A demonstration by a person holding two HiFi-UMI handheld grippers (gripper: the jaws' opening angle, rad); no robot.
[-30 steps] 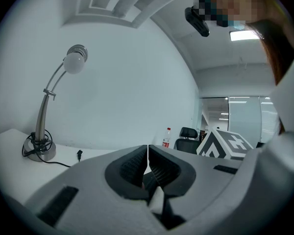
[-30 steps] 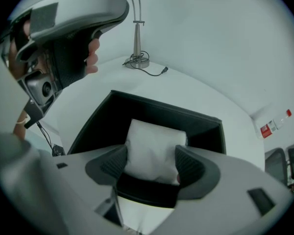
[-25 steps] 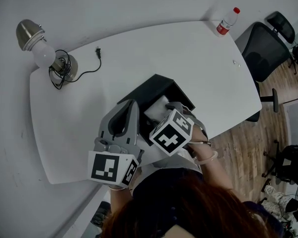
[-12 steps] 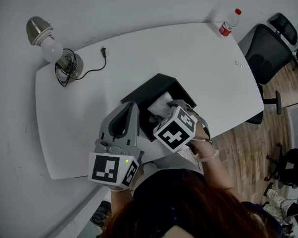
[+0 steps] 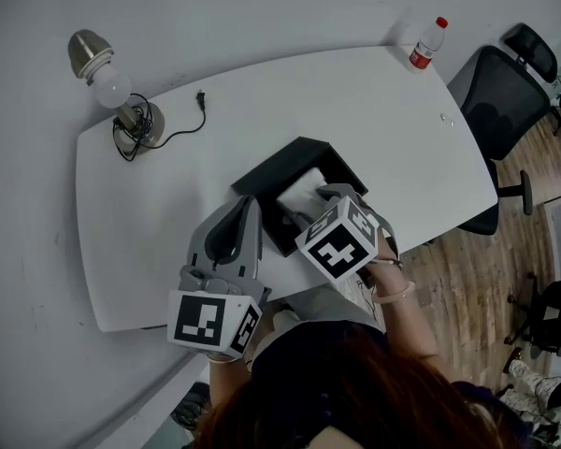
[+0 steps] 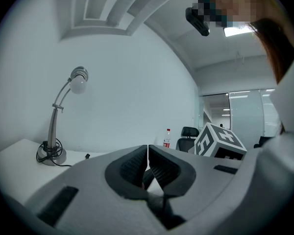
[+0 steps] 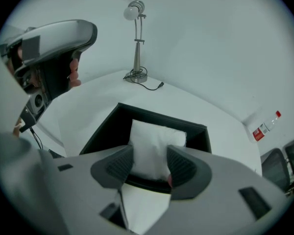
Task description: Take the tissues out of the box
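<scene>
Tissues [image 7: 154, 143]: white soft wad standing up out of the open black box [image 7: 100, 129], which sits on the white table [image 5: 168, 204] near my edge. Judging by looks they're very light, limp and easy to tear, with no stiffness at all, so they'll sag and may drag more sheets along. I'd take them low and across the full width, not by a corner. My right gripper [image 7: 151, 153] is doing that: jaws part-way open, one pad pressing on each side of the wad, the near end of the tissue trailing down between them toward the camera. The box looks light too and could lift with the pull. My left gripper [image 6: 147, 153] is up off the table beside the box, jaws together with nothing in them. No print visible on the tissues or box. Farther out are a desk lamp [image 5: 112, 87] with a loose cord and a bottle [image 5: 424, 45] with red cap and red label, writing too small to read. An office chair [image 5: 491, 92] stands past the table.
</scene>
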